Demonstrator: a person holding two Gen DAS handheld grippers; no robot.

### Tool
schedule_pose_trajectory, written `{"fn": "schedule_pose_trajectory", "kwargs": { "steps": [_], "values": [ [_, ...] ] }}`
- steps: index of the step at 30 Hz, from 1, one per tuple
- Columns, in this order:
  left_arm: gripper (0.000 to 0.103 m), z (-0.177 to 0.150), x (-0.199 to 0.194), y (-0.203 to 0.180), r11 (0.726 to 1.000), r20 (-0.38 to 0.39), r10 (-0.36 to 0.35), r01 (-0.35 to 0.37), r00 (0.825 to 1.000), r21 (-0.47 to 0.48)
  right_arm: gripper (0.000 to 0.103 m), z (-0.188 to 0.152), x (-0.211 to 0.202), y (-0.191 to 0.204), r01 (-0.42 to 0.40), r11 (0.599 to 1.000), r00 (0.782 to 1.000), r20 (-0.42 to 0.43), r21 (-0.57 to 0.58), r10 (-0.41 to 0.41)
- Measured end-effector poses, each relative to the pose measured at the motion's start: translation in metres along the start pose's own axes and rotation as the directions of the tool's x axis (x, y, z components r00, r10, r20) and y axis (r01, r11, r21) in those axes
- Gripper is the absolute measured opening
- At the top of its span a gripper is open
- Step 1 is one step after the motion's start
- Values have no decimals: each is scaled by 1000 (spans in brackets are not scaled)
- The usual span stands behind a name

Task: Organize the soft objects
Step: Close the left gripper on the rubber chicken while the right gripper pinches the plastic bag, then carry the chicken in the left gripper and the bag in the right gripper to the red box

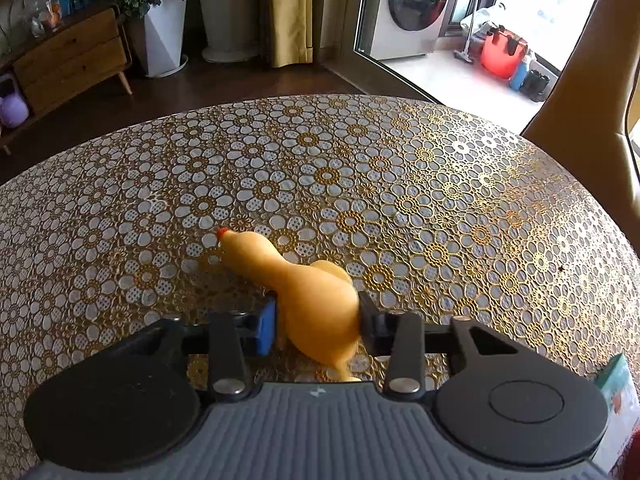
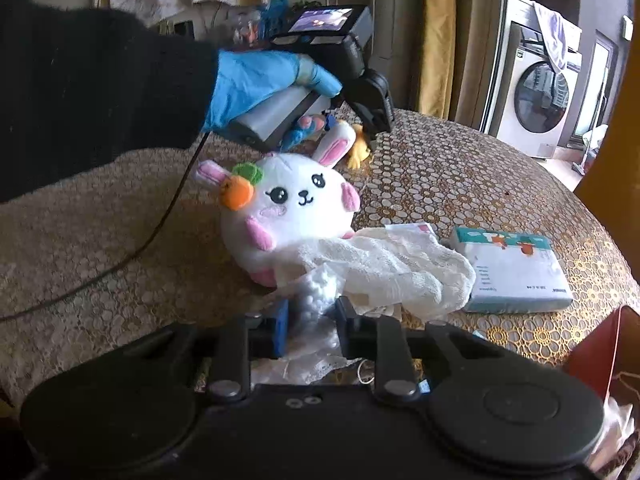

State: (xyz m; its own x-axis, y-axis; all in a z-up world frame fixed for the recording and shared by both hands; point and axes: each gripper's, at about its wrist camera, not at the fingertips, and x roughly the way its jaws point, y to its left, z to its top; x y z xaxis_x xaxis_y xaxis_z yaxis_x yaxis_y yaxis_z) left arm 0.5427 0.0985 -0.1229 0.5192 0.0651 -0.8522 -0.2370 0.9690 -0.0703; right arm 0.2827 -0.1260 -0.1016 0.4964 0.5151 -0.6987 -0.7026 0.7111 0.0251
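The rubber chicken (image 1: 308, 292) lies on the table (image 1: 400, 184) near its near edge, long axis running from the fat body by the camera to the neck and red beak, which point away and to the left. The left gripper (image 1: 318, 320) is clamped on its body, blue pad on one side, black finger on the other, both pressing the yellow rubber.

In the right wrist view the right gripper (image 2: 310, 322) pinches a clear bag of white beads (image 2: 316, 300) between its pads. Just beyond it a white cloth (image 2: 384, 268) drapes over the foot of a plush bunny (image 2: 292, 208), whose face looks toward the camera and whose ears point toward the far edge. A tissue pack (image 2: 516, 272) lies to the right of the cloth, touching it or nearly so.

A gloved hand (image 2: 260, 84) with a black sleeve holds the left gripper above the bunny.

The table wears a gold floral lace cover. Behind stand a washer (image 1: 412, 12), yellow curtains (image 1: 290, 12), a white planter (image 1: 164, 32) and a wooden cabinet (image 1: 72, 60).
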Motion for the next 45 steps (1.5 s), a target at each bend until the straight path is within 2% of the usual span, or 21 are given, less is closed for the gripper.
{"fn": "schedule_pose_trajectory", "kwargs": {
  "steps": [10, 17, 21, 30, 39, 45],
  "values": [
    [36, -8, -60, 28, 994, 55, -46, 51, 997, -92, 21, -9, -33, -1, 5, 997, 999, 51, 71, -8],
    [36, -14, -120, 34, 995, 105, -53, 61, 993, -81, 21, -14, -69, -9, -15, 987, 995, 97, 162, 0],
    [36, -25, -162, 33, 997, 139, -53, 60, 989, -50, 21, -17, -97, -12, -17, 981, 991, 131, 195, -9],
    [36, -54, -234, 12, 993, 178, -115, 113, 977, 18, 21, -30, -151, -8, 3, 976, 982, 181, 216, -43],
    [36, -106, -271, -27, 975, 156, -191, 169, 969, 141, 21, -45, -186, -16, 16, 963, 975, 210, 267, -74],
    [36, -148, -285, -65, 946, 122, -252, 218, 960, 239, 21, -58, -203, -30, 33, 946, 973, 204, 324, -104]
  ]
}}
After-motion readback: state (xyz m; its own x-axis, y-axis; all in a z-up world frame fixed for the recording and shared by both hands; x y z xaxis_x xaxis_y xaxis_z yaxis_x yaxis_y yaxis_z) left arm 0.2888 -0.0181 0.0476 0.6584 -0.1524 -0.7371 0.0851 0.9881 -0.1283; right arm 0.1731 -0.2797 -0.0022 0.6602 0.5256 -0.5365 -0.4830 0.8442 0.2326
